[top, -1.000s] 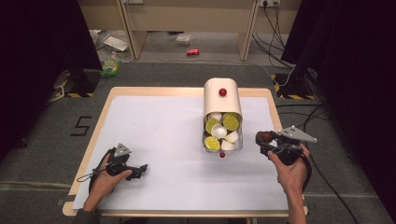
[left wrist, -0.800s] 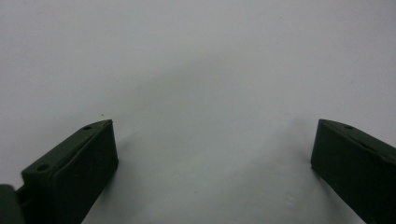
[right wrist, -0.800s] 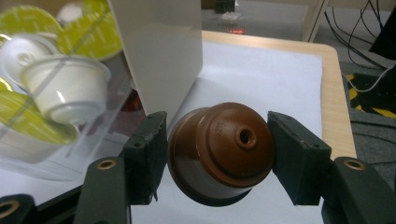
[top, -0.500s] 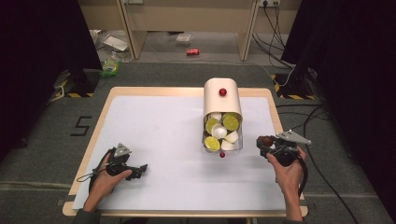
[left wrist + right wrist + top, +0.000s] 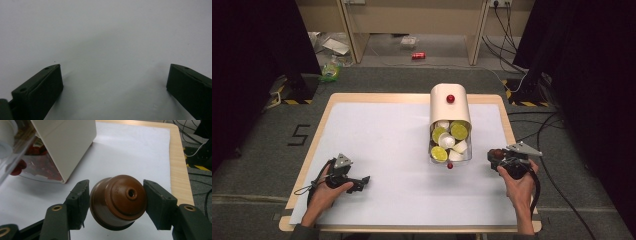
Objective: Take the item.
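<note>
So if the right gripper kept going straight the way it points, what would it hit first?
Probably the cream dispenser full of capsules: the right gripper, holding a brown capsule, points roughly at its near corner, though depth is unclear.

The brown coffee capsule (image 5: pixel 117 201) lies on its side between the right gripper's (image 5: pixel 116 202) jaws, near the container (image 5: pixel 450 122).

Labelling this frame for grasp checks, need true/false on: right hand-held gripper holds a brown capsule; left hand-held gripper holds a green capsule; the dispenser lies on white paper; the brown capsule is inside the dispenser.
1. The right hand-held gripper is shut on the brown plastic coffee capsule. True.
2. The left hand-held gripper holds a green capsule. False: its jaws are open over bare white paper.
3. The cream box-shaped capsule dispenser lies on the white paper. True.
4. The brown capsule is inside the dispenser. False: it is held beside it, to the right.
</note>
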`<state>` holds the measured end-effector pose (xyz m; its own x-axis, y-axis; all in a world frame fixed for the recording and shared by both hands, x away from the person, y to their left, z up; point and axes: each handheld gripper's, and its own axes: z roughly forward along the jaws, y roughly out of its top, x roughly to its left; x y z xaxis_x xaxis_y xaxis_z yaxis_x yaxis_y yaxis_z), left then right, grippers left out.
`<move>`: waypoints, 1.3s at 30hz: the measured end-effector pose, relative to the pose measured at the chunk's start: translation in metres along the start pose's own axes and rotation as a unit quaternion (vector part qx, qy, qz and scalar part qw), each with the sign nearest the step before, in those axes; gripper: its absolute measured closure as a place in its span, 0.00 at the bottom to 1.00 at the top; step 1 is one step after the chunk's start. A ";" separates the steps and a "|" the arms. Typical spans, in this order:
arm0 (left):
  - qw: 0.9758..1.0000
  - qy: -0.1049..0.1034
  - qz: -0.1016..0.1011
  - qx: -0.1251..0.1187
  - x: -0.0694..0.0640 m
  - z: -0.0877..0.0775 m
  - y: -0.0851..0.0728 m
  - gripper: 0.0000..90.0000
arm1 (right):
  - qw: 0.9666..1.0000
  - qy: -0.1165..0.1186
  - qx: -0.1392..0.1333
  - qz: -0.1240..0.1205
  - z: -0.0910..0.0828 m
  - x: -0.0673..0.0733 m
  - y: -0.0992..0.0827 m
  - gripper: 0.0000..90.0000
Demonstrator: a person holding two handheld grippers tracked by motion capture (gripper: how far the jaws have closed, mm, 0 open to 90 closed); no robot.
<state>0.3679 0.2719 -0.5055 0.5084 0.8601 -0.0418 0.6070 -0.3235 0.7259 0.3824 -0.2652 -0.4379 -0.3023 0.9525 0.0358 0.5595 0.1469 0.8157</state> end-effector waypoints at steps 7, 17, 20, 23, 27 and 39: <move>1.000 0.000 0.000 0.000 0.000 0.000 0.000 0.00 | 1.000 -0.008 0.015 0.001 0.008 -0.003 -0.006 0.45; 1.000 0.001 0.000 0.000 0.000 0.000 0.000 0.00 | 0.999 -0.010 0.032 0.006 0.014 -0.006 -0.013 0.45; 1.000 0.001 0.000 0.000 -0.001 0.000 0.000 0.00 | 0.999 -0.010 0.037 0.004 0.016 -0.006 -0.014 0.45; 1.000 0.001 0.000 0.000 0.000 0.000 0.000 0.00 | 0.999 -0.009 0.048 0.006 0.018 -0.005 -0.016 0.45; 1.000 0.001 0.000 0.000 0.000 0.000 0.000 0.00 | 0.998 -0.008 0.057 -0.002 0.021 -0.003 -0.017 0.45; 1.000 0.001 0.000 0.000 -0.001 0.000 0.000 0.00 | 0.997 -0.006 0.071 -0.004 0.024 -0.003 -0.020 0.45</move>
<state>0.3678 0.2713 -0.5056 0.5071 0.8610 -0.0391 0.6067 -0.3243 0.7258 0.3908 -0.2647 -0.4680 -0.2985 0.9541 0.0234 0.6616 0.1892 0.7256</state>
